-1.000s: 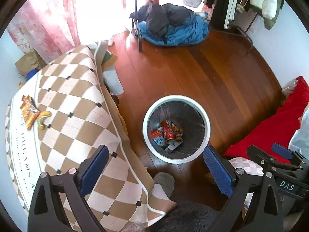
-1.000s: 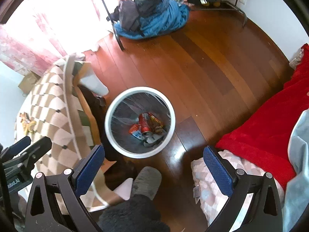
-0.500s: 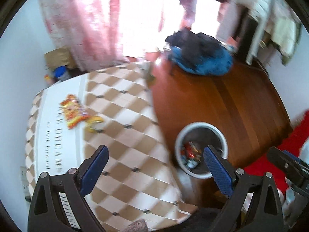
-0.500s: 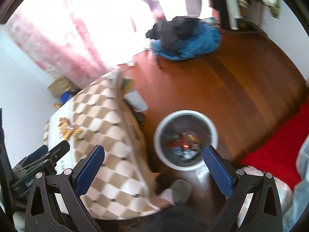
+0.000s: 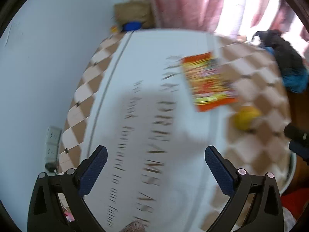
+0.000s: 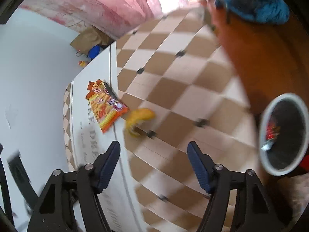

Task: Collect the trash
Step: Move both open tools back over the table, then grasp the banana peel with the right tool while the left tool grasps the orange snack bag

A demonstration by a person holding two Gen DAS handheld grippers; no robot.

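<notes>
An orange snack wrapper (image 5: 209, 81) lies flat on the checked tablecloth (image 5: 256, 150), with a yellow banana peel (image 5: 245, 118) just to its right. My left gripper (image 5: 155, 167) hangs open over the white lettered band of the cloth, below and left of the wrapper, holding nothing. In the right wrist view the wrapper (image 6: 105, 106) and the peel (image 6: 138, 119) lie just ahead of my right gripper (image 6: 153, 158), which is open and empty. The white-rimmed bin (image 6: 268, 135) with red trash inside stands on the floor at the right.
A pale wall (image 5: 48, 67) runs along the table's left side. A brown paper bag (image 6: 88, 37) and a blue object (image 6: 94, 51) sit past the table's far corner under pink curtains (image 6: 108, 9). A blue and dark clothes pile (image 6: 256, 2) lies on the wooden floor (image 6: 266, 58).
Both grippers have swung left, from over the bin to over the table. The wrapper and banana peel now sit close ahead; the bin has slid to the right edge. Both stay open.
</notes>
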